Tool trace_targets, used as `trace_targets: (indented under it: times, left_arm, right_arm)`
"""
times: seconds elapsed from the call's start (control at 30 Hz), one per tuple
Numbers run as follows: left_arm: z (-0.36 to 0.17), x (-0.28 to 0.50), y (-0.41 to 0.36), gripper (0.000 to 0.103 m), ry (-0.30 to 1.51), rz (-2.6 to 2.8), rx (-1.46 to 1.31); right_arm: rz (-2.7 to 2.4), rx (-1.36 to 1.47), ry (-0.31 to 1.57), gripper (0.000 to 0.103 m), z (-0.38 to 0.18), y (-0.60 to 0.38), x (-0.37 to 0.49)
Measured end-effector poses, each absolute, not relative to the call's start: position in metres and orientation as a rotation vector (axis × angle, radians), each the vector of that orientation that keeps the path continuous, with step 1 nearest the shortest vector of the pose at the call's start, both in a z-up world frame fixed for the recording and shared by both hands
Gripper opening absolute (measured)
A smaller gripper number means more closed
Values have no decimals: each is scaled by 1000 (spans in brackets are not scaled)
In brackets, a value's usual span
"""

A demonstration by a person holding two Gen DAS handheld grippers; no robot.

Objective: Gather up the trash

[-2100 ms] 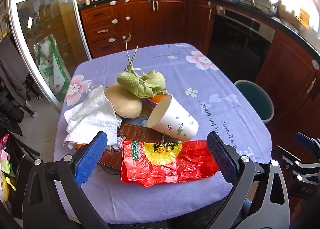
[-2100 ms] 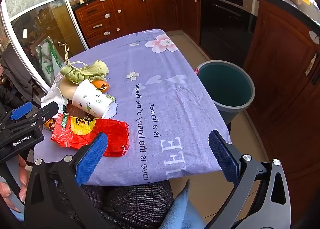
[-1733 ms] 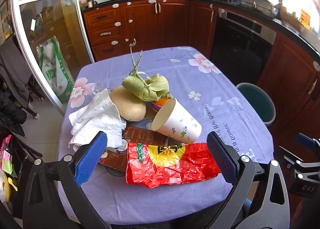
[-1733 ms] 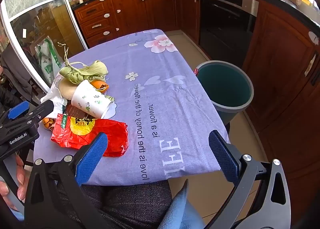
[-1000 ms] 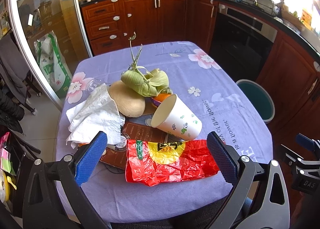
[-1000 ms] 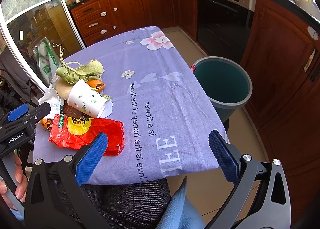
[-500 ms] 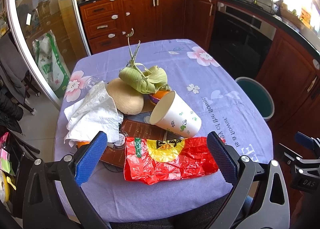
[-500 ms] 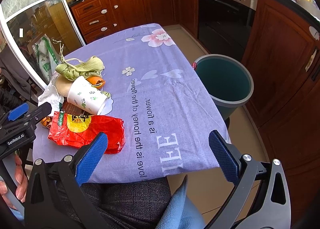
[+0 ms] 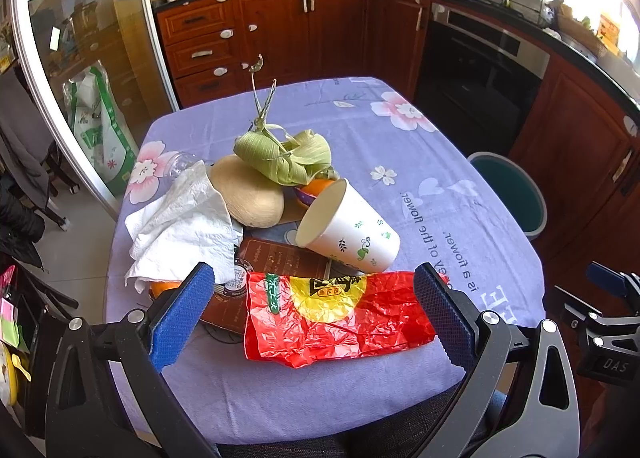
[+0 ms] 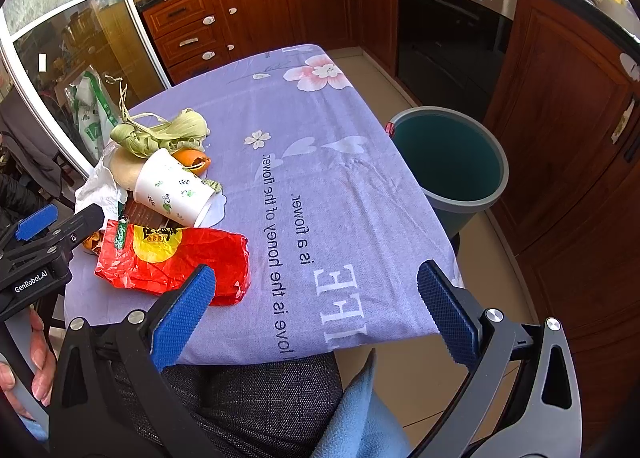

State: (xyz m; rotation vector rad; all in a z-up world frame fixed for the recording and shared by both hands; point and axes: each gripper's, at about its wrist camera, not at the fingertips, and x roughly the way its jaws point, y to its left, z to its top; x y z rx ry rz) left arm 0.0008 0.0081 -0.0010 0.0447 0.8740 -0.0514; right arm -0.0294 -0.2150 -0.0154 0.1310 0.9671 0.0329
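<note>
Blue textured pads on black frames: left gripper (image 9: 312, 308) held low at the near table edge, fingers spread wide and grasping nothing, red wrapper (image 9: 340, 316) lying between and beyond the pads; right gripper (image 10: 316, 308) likewise spread wide and empty, poised over the near right corner of the table (image 10: 320, 162), its body marked "DAS" where seen from the left wrist view. Left gripper body lettered "GenRobot.AI", with a person's hand (image 10: 28, 362) on its handle at lower left of the right wrist view. Lavender tablecloth, soft woven look, printed with pink and white flowers, pale hearts and partly readable white text: "is a flower", "honey of the flower", "love is the". Trash heaped on the left half of the table: crinkled glossy red wrapper with yellow disc, dark characters and green strip, nearest the person; white paper cup (image 9: 348, 232) on its side, small green leaf prints, mouth turned toward the pile; crumpled white paper towel (image 9: 184, 226); smooth tan rounded piece (image 9: 250, 198); green fibrous husk bundle (image 9: 284, 158) with thin stalks standing up; orange peel (image 10: 192, 160); flat brown printed card (image 9: 280, 262) under the cup, text too small to read. Round grey bin (image 10: 450, 162) with teal inside on the floor just beside the table's right edge, upright.
</note>
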Motion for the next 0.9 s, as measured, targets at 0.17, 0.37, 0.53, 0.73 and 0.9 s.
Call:
trace_targets:
  times: [0.17,0.37,0.53,0.73,0.9]
  left_arm:
    - [-2,1,6,99,875,-56,47]
    - [-2,1,6,99,875,-56,47]
    - [-2,1,6,99,875,-56,46]
    - [-6,-1,5,99,880,-62,46]
    - [-10,0,6,99,892,-67,42]
  right_arm:
    - [35,127,973,97,-17,-214,-29]
    - [36,127,975,97,-17,-214,-29]
    - [37,122,979,97,-18,-213,-29]
    - [41,112,985,97,-21,-211,-28]
    - [48,105,994,97,-25,-209,-26]
